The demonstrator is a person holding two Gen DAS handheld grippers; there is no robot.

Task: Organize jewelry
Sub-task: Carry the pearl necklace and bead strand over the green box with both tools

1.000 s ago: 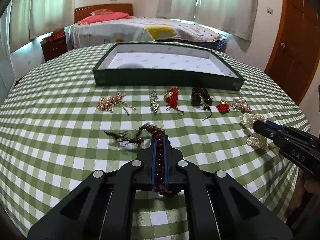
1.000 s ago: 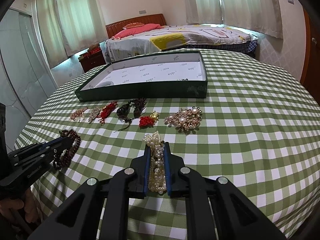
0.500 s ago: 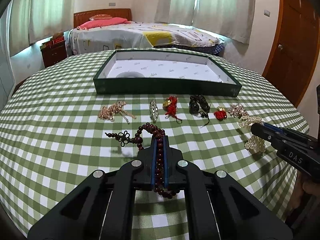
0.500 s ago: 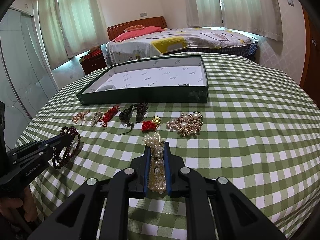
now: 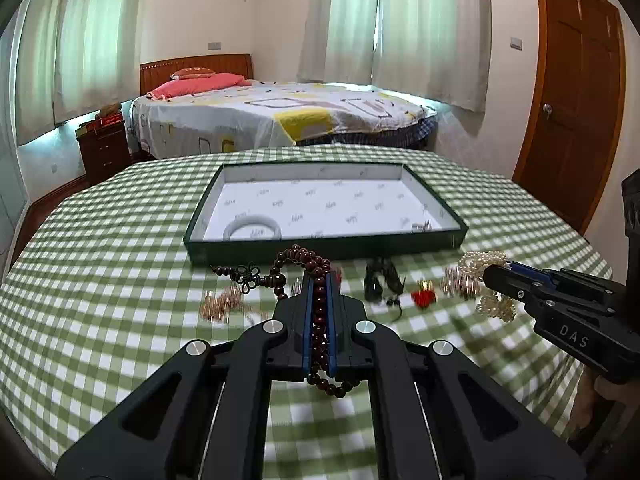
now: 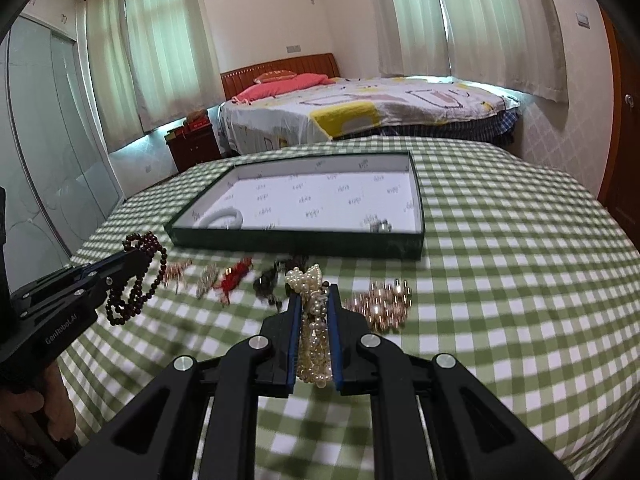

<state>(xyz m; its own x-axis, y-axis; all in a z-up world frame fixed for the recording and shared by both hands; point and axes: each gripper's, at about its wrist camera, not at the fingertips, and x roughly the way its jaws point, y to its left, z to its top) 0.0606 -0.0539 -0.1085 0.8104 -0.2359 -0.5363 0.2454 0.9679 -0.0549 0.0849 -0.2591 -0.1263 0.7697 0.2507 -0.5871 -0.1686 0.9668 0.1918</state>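
My left gripper (image 5: 319, 276) is shut on a dark red bead bracelet (image 5: 304, 258) and holds it above the table, short of the green tray (image 5: 256, 246). It also shows in the right wrist view (image 6: 136, 280). My right gripper (image 6: 313, 292) is shut on a pearl bracelet (image 6: 314, 320), lifted above the cloth; it shows in the left wrist view (image 5: 480, 264) too. The tray holds a white bangle (image 5: 252, 227) and a small silver piece (image 5: 420, 227).
On the green checked tablecloth (image 5: 100, 280) in front of the tray lie a gold chain (image 5: 222, 304), a black piece (image 5: 382, 278), a red knot charm (image 5: 424, 296), a gold pearl brooch (image 6: 380, 304) and a red tassel (image 6: 234, 276). A bed stands behind the table.
Both grippers have lifted their bracelets off the cloth and moved forward towards the tray. The tray looks nearer and its inside shows more.
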